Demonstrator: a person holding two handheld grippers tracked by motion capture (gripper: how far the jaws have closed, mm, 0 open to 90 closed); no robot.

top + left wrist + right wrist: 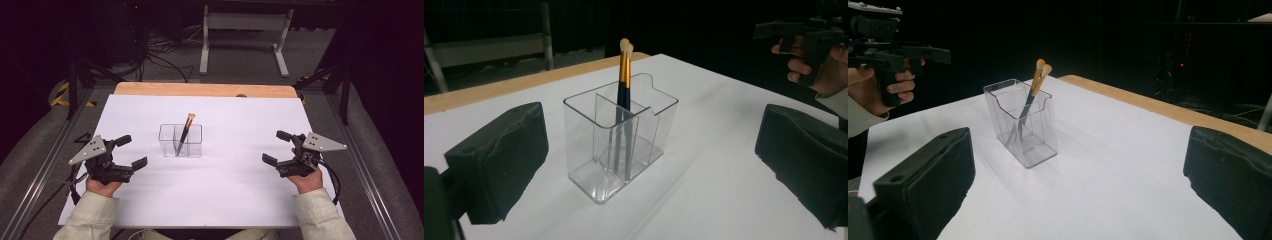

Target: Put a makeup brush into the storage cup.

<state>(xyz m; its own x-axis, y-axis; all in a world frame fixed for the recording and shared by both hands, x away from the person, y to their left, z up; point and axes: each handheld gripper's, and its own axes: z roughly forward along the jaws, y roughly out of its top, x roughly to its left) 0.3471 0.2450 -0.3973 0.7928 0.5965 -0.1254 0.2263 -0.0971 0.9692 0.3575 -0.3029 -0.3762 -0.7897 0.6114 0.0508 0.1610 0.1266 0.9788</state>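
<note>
A clear plastic holder [180,141] with inner dividers stands at the middle of the white table cover [235,190]. Two makeup brushes [186,131] with dark handles, gold ferrules and pale tips lean together inside it. In the left gripper view the holder [621,142] and brushes [624,75] sit straight ahead between my jaws. From the right gripper view I see the holder [1023,122] and brushes [1037,80] a little left of centre. My left gripper [128,151] rests open at the table's left, my right gripper [277,147] open at its right. Both hold nothing.
A bare wooden strip [205,89] runs along the table's far edge. Beyond it stand a white frame [245,37] and cables on the floor. Metal rails [42,170] flank both sides of the table. A person's sleeves [320,215] enter from the bottom.
</note>
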